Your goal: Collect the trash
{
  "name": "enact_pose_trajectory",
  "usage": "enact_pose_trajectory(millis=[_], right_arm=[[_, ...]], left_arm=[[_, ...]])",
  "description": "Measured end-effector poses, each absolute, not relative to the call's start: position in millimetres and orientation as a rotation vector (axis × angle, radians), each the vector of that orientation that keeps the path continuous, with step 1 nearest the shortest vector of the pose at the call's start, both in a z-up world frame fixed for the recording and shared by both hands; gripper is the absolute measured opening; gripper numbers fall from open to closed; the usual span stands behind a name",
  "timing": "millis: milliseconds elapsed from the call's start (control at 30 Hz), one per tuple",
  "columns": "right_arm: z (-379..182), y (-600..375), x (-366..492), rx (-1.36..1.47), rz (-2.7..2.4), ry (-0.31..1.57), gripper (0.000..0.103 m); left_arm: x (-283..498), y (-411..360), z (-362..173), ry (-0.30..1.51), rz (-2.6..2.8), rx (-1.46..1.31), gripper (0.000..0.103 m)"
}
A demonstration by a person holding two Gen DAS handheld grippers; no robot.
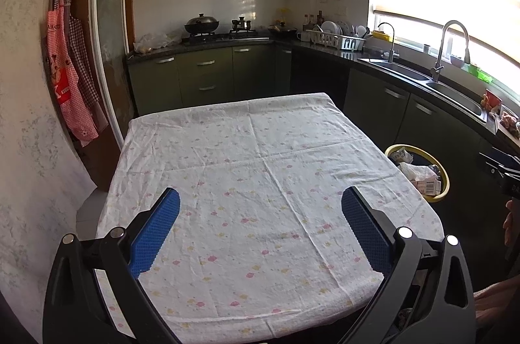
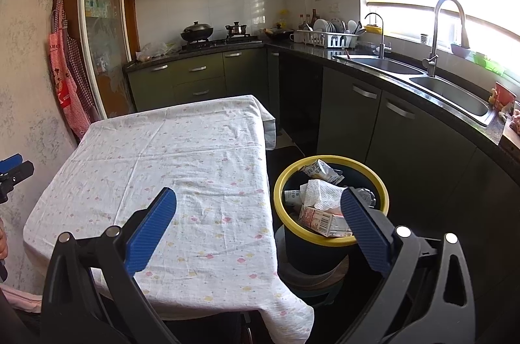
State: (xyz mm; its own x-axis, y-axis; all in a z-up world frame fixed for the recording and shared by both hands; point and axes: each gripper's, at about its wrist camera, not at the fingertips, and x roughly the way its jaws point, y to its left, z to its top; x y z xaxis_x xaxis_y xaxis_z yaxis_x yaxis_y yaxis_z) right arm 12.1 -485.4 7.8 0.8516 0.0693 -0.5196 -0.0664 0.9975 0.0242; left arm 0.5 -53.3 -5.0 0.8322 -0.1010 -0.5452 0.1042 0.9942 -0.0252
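Note:
A dark bin with a yellow rim (image 2: 383,184) stands on the floor to the right of the table; in the left wrist view the bin (image 1: 446,178) shows past the table's right edge. Inside lie a crumpled white paper towel (image 2: 321,192), a flattened carton with a barcode (image 2: 320,218) and another crushed carton (image 2: 320,169). My right gripper (image 2: 258,204) hangs open over the table's right edge and the bin, holding nothing. My left gripper (image 1: 260,204) is open above the bare flowered tablecloth (image 1: 260,155), also holding nothing.
The table (image 2: 156,155) is covered by a white flowered cloth. A dark counter with a double sink (image 2: 448,90) and tap (image 2: 437,28) runs along the right. A stove with a wok (image 1: 201,25) stands at the back. Aprons (image 1: 68,74) hang on the left wall.

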Motion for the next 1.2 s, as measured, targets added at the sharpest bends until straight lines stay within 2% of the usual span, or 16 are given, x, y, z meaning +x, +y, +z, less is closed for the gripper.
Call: enact_pose_trajectory(millis=[1200], right_arm=[[1.0, -483.7, 17.3, 0.012, 0.082, 0.562, 0.096]], left_arm=[[5.4, -54.7, -10.9, 0.582, -0.109, -0.004, 0.098]])
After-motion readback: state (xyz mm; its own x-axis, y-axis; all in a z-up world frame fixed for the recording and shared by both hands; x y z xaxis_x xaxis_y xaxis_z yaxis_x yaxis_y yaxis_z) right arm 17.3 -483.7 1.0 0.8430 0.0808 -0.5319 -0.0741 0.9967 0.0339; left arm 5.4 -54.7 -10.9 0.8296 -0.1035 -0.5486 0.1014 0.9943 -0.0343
